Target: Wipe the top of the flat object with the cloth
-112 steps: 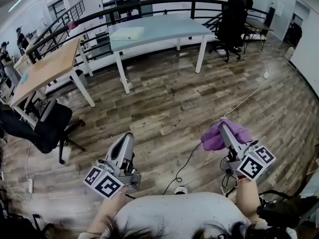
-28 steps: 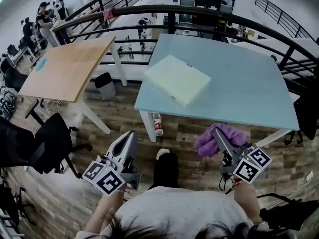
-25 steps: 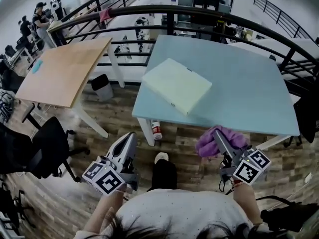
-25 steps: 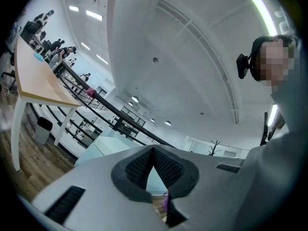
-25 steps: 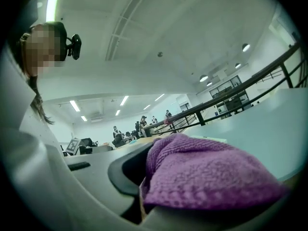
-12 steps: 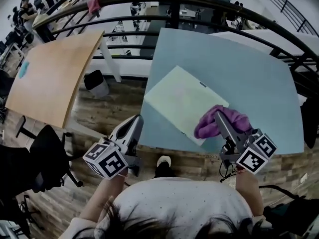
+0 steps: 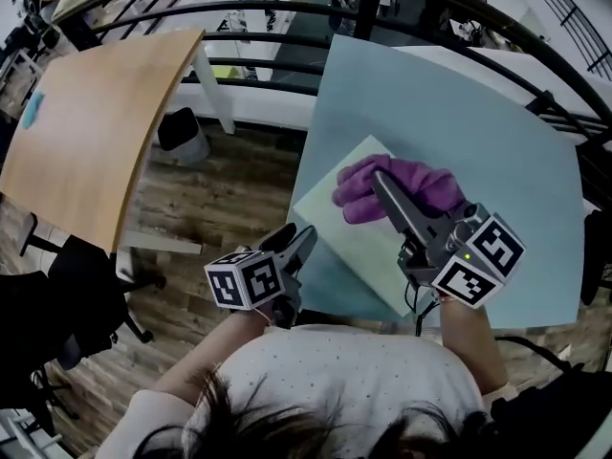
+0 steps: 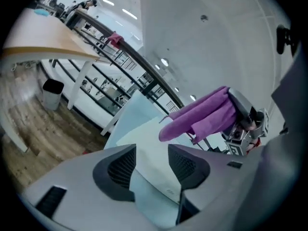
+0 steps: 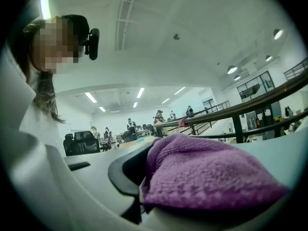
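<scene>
A pale flat object (image 7: 356, 245) lies cornerwise on the light blue table (image 7: 516, 161). My right gripper (image 7: 376, 182) is shut on a purple cloth (image 7: 394, 184), which hangs over the flat object's far half. In the right gripper view the cloth (image 9: 207, 177) fills the space between the jaws. My left gripper (image 7: 303, 238) is at the object's near-left edge, pointing slightly down. Its jaws have just been opening and stand apart (image 8: 151, 160). Nothing is pressed between them; the flat object's (image 8: 149, 143) near edge shows through the gap, with the cloth (image 8: 202, 113) beyond.
A wooden table (image 7: 86, 122) stands to the left, with a small bin (image 7: 182, 134) between the two tables. A black railing (image 7: 430, 17) runs behind the blue table. A black office chair (image 7: 57, 299) is at the lower left. People sit in the far background.
Both grippers have moved forward over the blue table. The cloth has gone from the flat object's near edge to above its far half. The left gripper has rolled and dropped toward the object's edge.
</scene>
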`<action>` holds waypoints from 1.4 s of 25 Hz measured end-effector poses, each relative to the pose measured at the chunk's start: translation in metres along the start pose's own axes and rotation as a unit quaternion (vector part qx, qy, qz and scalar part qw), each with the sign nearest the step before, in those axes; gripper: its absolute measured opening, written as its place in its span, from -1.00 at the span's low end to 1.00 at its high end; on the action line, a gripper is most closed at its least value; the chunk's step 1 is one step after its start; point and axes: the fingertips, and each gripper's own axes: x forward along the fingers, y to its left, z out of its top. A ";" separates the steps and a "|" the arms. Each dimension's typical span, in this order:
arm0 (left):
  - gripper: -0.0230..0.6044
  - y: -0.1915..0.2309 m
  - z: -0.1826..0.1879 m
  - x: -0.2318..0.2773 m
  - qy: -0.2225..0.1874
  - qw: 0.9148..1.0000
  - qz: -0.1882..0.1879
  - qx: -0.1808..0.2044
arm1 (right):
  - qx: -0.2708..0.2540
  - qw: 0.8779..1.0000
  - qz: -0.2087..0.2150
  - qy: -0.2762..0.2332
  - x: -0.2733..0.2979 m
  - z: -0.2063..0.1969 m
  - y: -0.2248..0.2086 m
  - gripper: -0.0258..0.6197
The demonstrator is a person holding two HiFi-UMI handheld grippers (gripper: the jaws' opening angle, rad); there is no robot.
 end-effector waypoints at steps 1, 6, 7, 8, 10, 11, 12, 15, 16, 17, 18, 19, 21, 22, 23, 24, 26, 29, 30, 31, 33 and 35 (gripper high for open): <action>-0.22 0.002 -0.006 0.008 0.014 1.000 0.000 -0.018 | -0.005 1.000 0.008 0.012 0.011 -0.004 0.001 -0.85; -0.03 0.008 -0.030 0.041 0.053 0.995 -0.007 -0.084 | 0.000 0.994 0.032 0.105 0.050 -0.063 0.000 -0.85; -0.03 0.011 -0.032 0.046 0.052 0.994 -0.003 -0.092 | -0.005 0.991 0.031 0.133 0.056 -0.082 -0.002 -0.85; -0.03 0.014 -0.033 0.049 0.049 0.994 0.001 -0.102 | -0.018 0.986 0.030 0.163 0.061 -0.101 -0.004 -0.85; -0.02 0.017 -0.035 0.051 0.040 0.992 0.005 -0.122 | -0.060 0.972 0.032 0.223 0.069 -0.138 -0.006 -0.85; -0.02 0.018 -0.035 0.051 0.036 0.991 0.008 -0.131 | -0.083 0.964 0.036 0.251 0.072 -0.153 -0.006 -0.85; -0.02 0.018 -0.035 0.052 0.033 0.990 0.009 -0.139 | -0.102 0.955 0.043 0.276 0.074 -0.167 -0.005 -0.85; -0.01 0.018 -0.036 0.053 0.020 0.988 0.012 -0.151 | -0.126 0.933 0.095 0.323 0.075 -0.196 0.007 -0.85; -0.03 0.017 -0.036 0.054 0.016 0.988 0.013 -0.151 | -0.120 0.930 0.126 0.324 0.074 -0.199 0.016 -0.85; -0.04 0.016 -0.036 0.054 0.011 0.989 0.014 -0.149 | -0.109 0.928 0.156 0.320 0.073 -0.200 0.024 -0.85; -0.07 0.015 -0.036 0.054 0.008 0.989 0.014 -0.146 | -0.097 0.927 0.180 0.315 0.074 -0.199 0.029 -0.85; -0.07 0.015 -0.035 0.055 0.005 0.990 0.015 -0.143 | -0.085 0.926 0.195 0.312 0.074 -0.198 0.030 -0.85; -0.07 0.016 -0.036 0.056 0.003 0.990 0.020 -0.139 | -0.057 0.926 0.197 0.316 0.075 -0.203 0.021 -0.85; -0.07 0.018 -0.036 0.055 0.002 0.990 0.023 -0.138 | -0.048 0.926 0.190 0.323 0.075 -0.206 0.014 -0.85; -0.07 0.019 -0.037 0.055 0.000 0.990 0.027 -0.137 | -0.047 0.925 0.181 0.330 0.076 -0.209 0.009 -0.85; -0.07 0.020 -0.036 0.053 -0.004 0.990 0.029 -0.136 | -0.055 0.924 0.173 0.337 0.076 -0.211 0.004 -0.85; -0.07 0.022 -0.033 0.050 -0.011 0.991 0.034 -0.133 | -0.089 0.918 0.161 0.350 0.076 -0.214 -0.003 -0.85; -0.08 0.022 -0.030 0.049 -0.020 0.991 0.036 -0.126 | -0.126 0.914 0.143 0.358 0.074 -0.215 -0.019 -0.85; -0.09 0.023 -0.030 0.050 -0.021 0.991 0.035 -0.125 | -0.130 0.914 0.136 0.359 0.073 -0.215 -0.026 -0.85; -0.10 0.023 -0.030 0.050 -0.021 0.991 0.034 -0.124 | -0.131 0.915 0.127 0.359 0.072 -0.214 -0.034 -0.85; -0.10 0.024 -0.031 0.049 -0.020 0.991 0.031 -0.126 | -0.131 0.918 0.106 0.360 0.069 -0.212 -0.050 -0.85; -0.11 0.024 -0.032 0.049 -0.019 0.991 0.028 -0.128 | -0.127 0.921 0.086 0.358 0.063 -0.209 -0.069 -0.85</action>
